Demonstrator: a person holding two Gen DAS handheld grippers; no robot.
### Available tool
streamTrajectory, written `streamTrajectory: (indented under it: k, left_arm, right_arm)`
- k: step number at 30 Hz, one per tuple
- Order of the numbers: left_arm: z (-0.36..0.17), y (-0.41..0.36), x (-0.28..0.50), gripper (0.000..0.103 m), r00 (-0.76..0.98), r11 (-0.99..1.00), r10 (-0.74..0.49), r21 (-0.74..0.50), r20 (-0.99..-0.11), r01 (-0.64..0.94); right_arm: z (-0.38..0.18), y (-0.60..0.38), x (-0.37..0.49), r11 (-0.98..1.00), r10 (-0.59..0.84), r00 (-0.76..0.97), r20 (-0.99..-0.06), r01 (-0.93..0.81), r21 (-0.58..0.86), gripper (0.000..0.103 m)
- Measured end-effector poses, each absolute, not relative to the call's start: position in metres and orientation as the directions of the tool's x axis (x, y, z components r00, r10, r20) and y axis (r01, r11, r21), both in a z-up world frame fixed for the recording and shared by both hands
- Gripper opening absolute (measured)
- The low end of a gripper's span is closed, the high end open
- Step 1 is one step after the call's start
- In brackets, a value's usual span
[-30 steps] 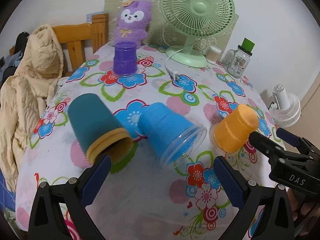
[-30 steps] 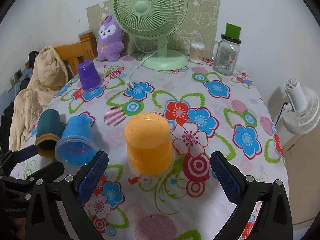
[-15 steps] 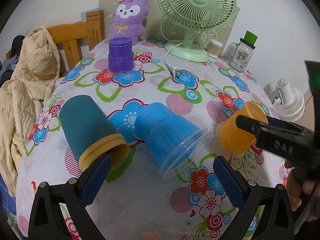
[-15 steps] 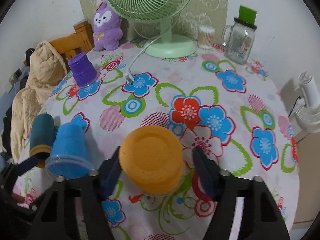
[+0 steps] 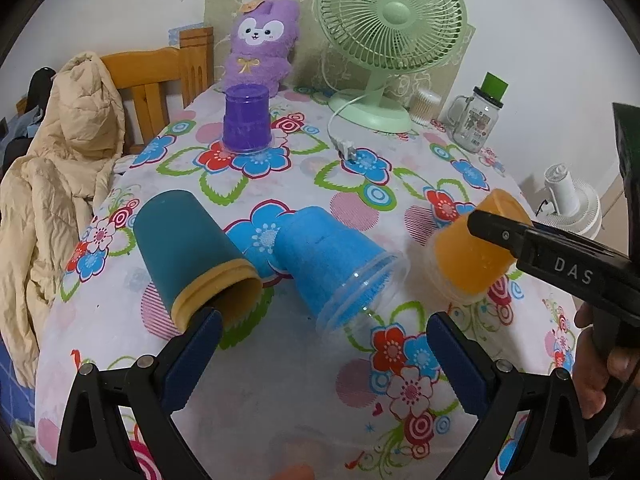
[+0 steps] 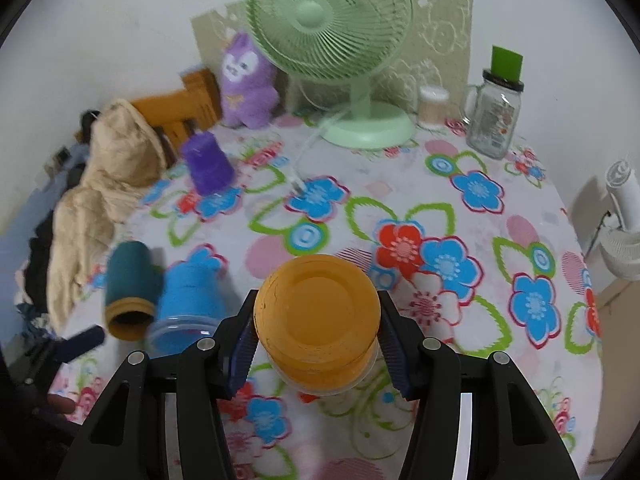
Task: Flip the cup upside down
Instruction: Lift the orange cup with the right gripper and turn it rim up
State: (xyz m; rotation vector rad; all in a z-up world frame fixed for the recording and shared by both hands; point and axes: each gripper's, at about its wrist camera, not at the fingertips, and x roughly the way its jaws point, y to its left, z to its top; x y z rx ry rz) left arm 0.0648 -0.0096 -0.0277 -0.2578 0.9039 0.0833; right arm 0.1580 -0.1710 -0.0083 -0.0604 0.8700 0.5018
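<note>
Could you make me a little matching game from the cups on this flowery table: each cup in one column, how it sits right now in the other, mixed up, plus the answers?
Cups:
1. purple cup
2. blue cup
3. orange cup
4. teal cup

States:
A. between the closed fingers of the right gripper, base up
B. on its side, yellowish rim towards the left gripper
C. standing upside down, near the plush toy
D. on its side, clear rim showing

Pairs: 1-C, 2-D, 3-A, 4-B
</note>
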Motion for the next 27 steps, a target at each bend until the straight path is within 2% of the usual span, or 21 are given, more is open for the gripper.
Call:
streamTrajectory:
  k: [6, 12, 21, 27]
  left_arm:
    - [-0.023, -0.015, 0.044, 0.103, 0.622, 0.966, -0.033, -0.185, -0.782, -0.182]
    - [-0.019, -0.012, 0.023, 0.103, 0.623, 0.961, -0.013, -0.182, -0.782, -0.208]
    - [-0.015, -0.016, 0.012, 0.103, 0.637, 0.962, -0.022, -0.190, -0.770, -0.197]
    - [-0.020, -0.021, 0.014, 0.103, 0.627, 0.961, -0.044, -0.203, -0.778, -0.185]
  right_arm:
    - [-0.005, -0.168, 0.138, 0.845, 0.497, 0.532, -0.685, -0.476, 0.244, 0.058]
    - [-0.031, -0.168, 0.144, 0.846, 0.511, 0.505, -0.696, -0.438, 0.303, 0.058]
    - [-0.044, -0.206, 0.109, 0.847, 0.523, 0.559, -0.643, -0.425, 0.320, 0.057]
    - [-0.052, -0.220, 0.078, 0.862, 0.493, 0.555, -0.670, -0.420, 0.285, 0.057]
